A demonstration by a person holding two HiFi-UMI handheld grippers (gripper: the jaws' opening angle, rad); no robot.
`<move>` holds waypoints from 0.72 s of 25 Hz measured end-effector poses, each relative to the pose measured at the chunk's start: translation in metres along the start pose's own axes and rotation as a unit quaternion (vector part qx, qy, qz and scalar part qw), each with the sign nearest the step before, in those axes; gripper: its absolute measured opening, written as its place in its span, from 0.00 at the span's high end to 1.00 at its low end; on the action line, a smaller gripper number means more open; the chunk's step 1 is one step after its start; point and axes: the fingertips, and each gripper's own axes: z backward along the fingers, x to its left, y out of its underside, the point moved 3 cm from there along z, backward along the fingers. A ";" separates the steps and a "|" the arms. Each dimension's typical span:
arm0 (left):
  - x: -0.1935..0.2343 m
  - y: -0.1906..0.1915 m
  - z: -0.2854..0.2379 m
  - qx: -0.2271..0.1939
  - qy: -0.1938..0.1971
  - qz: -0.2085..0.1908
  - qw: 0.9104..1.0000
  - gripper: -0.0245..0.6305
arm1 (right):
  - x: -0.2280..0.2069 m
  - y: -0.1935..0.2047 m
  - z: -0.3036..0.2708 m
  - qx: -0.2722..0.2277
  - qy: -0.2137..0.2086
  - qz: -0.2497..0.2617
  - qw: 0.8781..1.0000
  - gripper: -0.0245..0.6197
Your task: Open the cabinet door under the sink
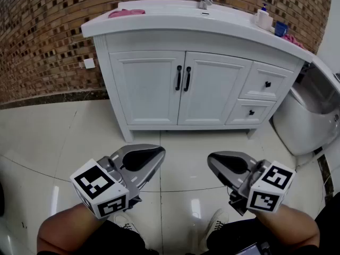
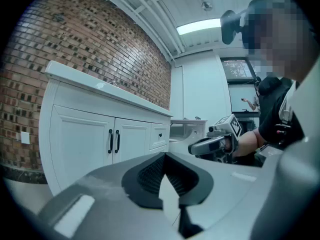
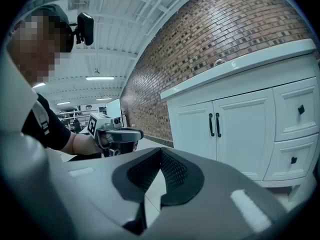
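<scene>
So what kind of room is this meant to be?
Probably a bathroom, perhaps a mock-up inside a bigger hall. A white vanity cabinet with a faucet on top stands against a brick wall, a toilet sits beside it, and the gripper views show an industrial ceiling.

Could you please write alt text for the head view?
A white vanity cabinet stands with both doors under the sink closed, black handles side by side. Apart from it, the left gripper and right gripper hang shut and empty over the tiled floor.
</scene>
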 end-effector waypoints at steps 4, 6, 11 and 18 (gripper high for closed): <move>0.000 -0.001 0.000 -0.001 0.000 -0.001 1.000 0.95 | 0.000 0.000 0.001 0.000 0.000 0.000 1.000 0.95; 0.000 -0.001 0.000 -0.001 -0.001 -0.001 1.000 0.95 | 0.000 0.000 0.001 0.000 0.000 0.000 1.000 0.95; 0.001 -0.001 0.000 -0.001 -0.003 -0.002 1.000 0.95 | 0.001 0.000 0.000 0.000 -0.001 0.000 1.000 0.95; 0.009 -0.002 -0.003 -0.007 -0.019 -0.007 1.000 0.95 | -0.001 -0.001 0.000 -0.002 -0.003 -0.004 1.000 0.95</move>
